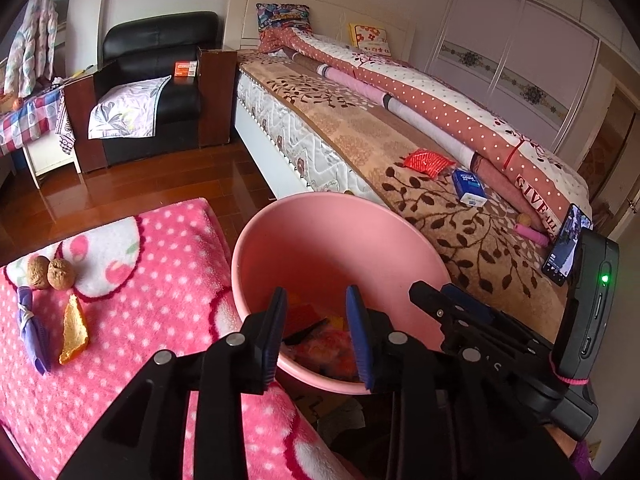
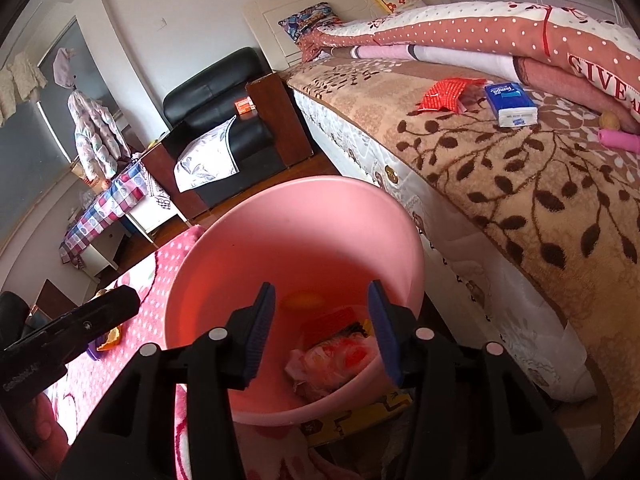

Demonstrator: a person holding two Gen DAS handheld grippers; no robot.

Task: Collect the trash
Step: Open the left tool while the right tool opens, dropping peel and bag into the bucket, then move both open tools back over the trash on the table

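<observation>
Hovering above the round pink plastic bin (image 1: 320, 240), the left tool (image 1: 316, 336) and right tool (image 2: 322, 328) both hang released, nothing between their pads. Crumpled wrappers (image 2: 340, 360) already lie at its bottom. Reaching next for the orange peel wedge (image 1: 74, 330) near the pink dotted blanket's (image 1: 160, 300) left edge, an arm could knock the bin over and spill everything.

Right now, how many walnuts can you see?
3: two walnuts touching on the pink blanket; one walnut on the bed by the pink tube. Others may be hidden.

Bed (image 1: 460, 240) w/ wrapper (image 1: 426, 161), tissues (image 1: 469, 188)
</observation>
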